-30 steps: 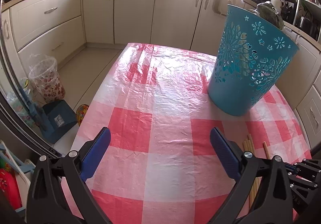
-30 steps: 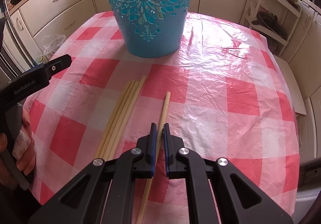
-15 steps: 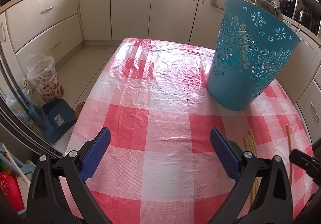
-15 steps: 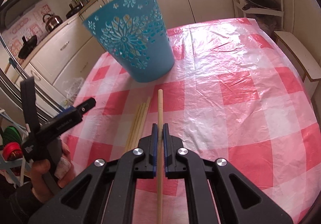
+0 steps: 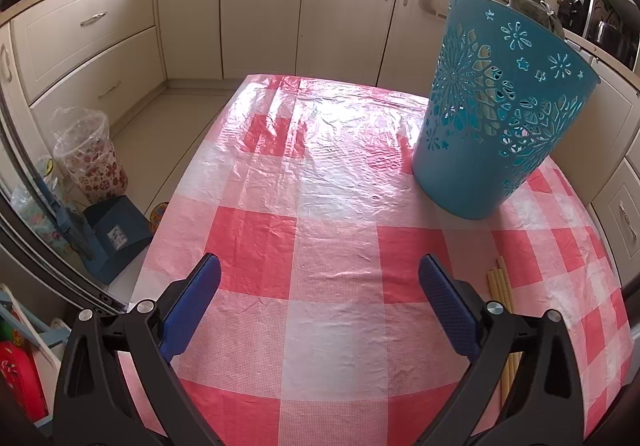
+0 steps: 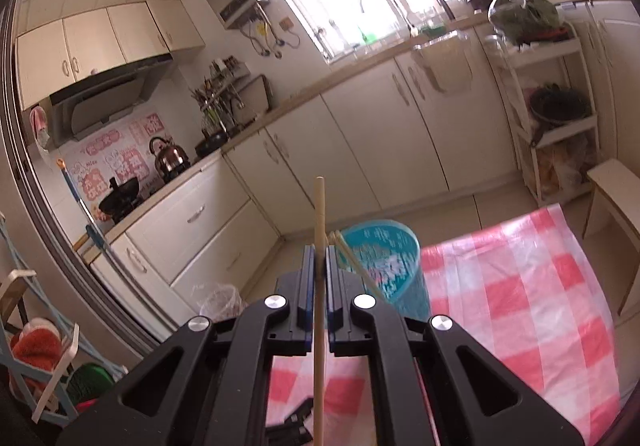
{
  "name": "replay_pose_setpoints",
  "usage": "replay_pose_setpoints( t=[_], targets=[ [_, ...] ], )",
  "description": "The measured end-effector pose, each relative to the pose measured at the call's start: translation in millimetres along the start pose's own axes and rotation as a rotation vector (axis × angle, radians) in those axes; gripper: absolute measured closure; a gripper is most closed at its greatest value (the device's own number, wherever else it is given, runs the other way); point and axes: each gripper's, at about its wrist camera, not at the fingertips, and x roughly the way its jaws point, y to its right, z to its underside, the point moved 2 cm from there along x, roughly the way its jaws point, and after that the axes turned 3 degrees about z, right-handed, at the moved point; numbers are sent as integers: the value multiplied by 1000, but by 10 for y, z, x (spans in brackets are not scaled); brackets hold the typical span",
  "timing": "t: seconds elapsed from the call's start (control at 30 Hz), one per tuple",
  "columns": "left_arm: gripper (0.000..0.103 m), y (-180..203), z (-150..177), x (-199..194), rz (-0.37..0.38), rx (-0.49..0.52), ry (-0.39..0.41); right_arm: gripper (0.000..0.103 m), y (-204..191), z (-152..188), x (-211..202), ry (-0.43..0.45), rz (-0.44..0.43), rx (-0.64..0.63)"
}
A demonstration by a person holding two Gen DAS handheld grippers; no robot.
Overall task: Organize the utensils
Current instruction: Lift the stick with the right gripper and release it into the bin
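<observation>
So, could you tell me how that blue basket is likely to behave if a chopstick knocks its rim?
The blue basket is tall, with a base narrower than its rim, so it may tip. Its walls are thin cut-out plastic, so it is probably light. The glossy tablecloth could let it slide.

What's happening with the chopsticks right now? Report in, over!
Right gripper shut on one chopstick, above the table. Left gripper open, empty. Blue basket upright; other chopsticks lie on the tablecloth. Nothing blocking.
</observation>
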Motion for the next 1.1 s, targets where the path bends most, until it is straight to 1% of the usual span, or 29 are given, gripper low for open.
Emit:
replay_pose_setpoints(
  t=[0.07, 0.2, 0.27, 0.37, 0.47, 0.6, 0.67, 0.73, 0.77, 0.83, 0.87, 0.9, 0.97, 1.0, 1.03, 1.07, 1.1],
  targets=[
    [8, -12, 0, -10, 4, -4, 2, 97, -56, -183, 99, 82, 27, 1],
    [8, -28, 0, -10, 12, -9, 5, 97, -83, -392, 313, 224, 135, -19],
    [8, -29, -3, -10, 16, -12, 6, 97, -15, -405, 460, 244, 179, -17],
    [8, -36, -6, -8, 21, -16, 8, 97, 82, -294, 682, 221, 225, -31],
    [8, -44, -10, -8, 25, -20, 9, 97, 91, -106, 820, 187, 253, -92],
    [8, -57, -10, -10, 27, -26, 11, 97, 87, 105, 845, 143, 264, -151],
    [8, -60, -11, -8, 26, -27, 10, 94, 92, 164, 804, 122, 257, -160],
    [8, -62, -12, -5, 23, -28, 8, 91, 67, 196, 725, 107, 251, -177],
    [8, -63, -13, -3, 22, -29, 8, 88, 50, 195, 665, 107, 248, -185],
    [8, -64, -12, -5, 20, -31, 8, 86, 20, 193, 461, 121, 237, -198],
    [8, -67, -11, -9, 19, -33, 9, 82, 11, 205, 340, 130, 234, -199],
    [8, -70, -13, -10, 19, -35, 10, 75, 11, 229, 209, 134, 234, -198],
    [8, -83, -12, -13, 20, -38, 12, 69, 29, 344, -28, 123, 243, -197],
    [8, -88, -11, -17, 21, -40, 13, 69, 53, 446, -132, 102, 245, -195],
    [8, -88, -9, -21, 21, -41, 15, 69, 53, 446, -132, 102, 245, -195],
    [8, -89, -9, -25, 21, -43, 17, 69, 121, 720, -250, 18, 254, -199],
    [8, -90, -10, -27, 22, -44, 18, 68, 158, 872, -261, -39, 259, -204]
  ],
)
